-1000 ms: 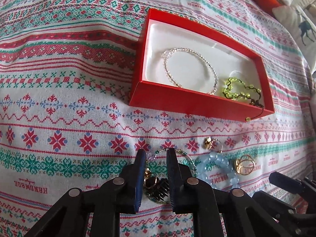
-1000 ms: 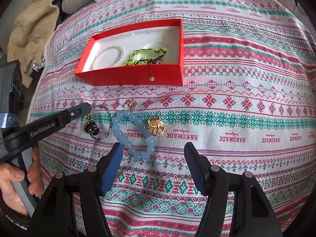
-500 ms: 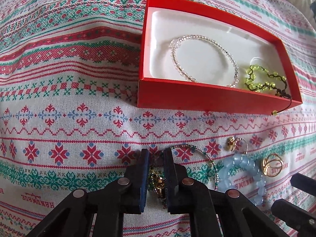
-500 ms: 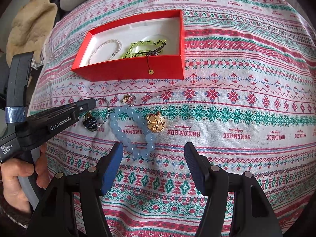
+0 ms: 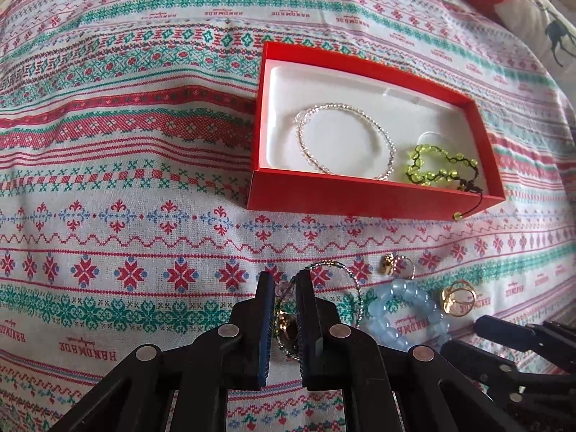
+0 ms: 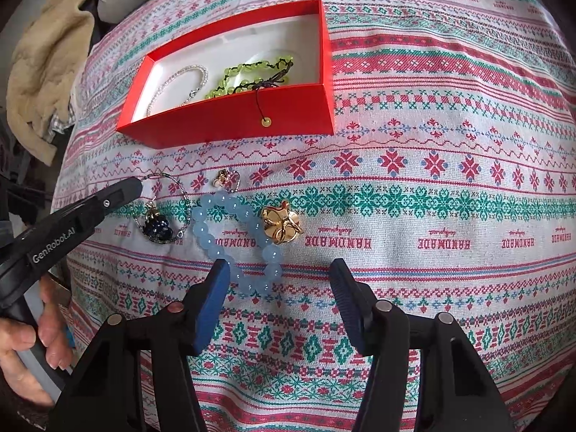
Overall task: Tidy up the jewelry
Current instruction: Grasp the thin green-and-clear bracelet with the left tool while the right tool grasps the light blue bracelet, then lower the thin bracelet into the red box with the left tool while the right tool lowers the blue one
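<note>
A patterned cloth (image 5: 144, 216) printed with "HANDMADE" is covering the surface on which the jewelry is lying; whether a counter or a bed is underneath cannot be told. An open red box (image 5: 360, 194) with a white lining is sitting toward the far side, and inside it a clear beaded bracelet (image 5: 342, 140) is lying beside a green beaded bracelet (image 5: 435, 171) whose dark cord is hanging over the box's near wall. On the cloth in front of the box, the left gripper (image 5: 282, 295) is pointing steeply down with its fingers clenched on a thin beaded bracelet with a charm (image 6: 158, 216); a gold bead and part of the wire loop are showing in the narrow gap between the fingers, and in the right wrist view the dark charm cluster is resting on the cloth just beside the fingertip. Next to it a pale blue beaded bracelet (image 6: 234, 237) is lying in a loose loop, with a small ring (image 6: 225, 178) just beyond it and a gold ornament (image 6: 282, 226) touching its right side. The right gripper (image 6: 279, 273) is hovering over the near end of the blue bracelet, its fingers closing but not pressing on anything, with the bracelet's near beads lying between them. A person's hand (image 6: 32, 345) is gripping the left gripper's handle at the lower left of the right wrist view.
</note>
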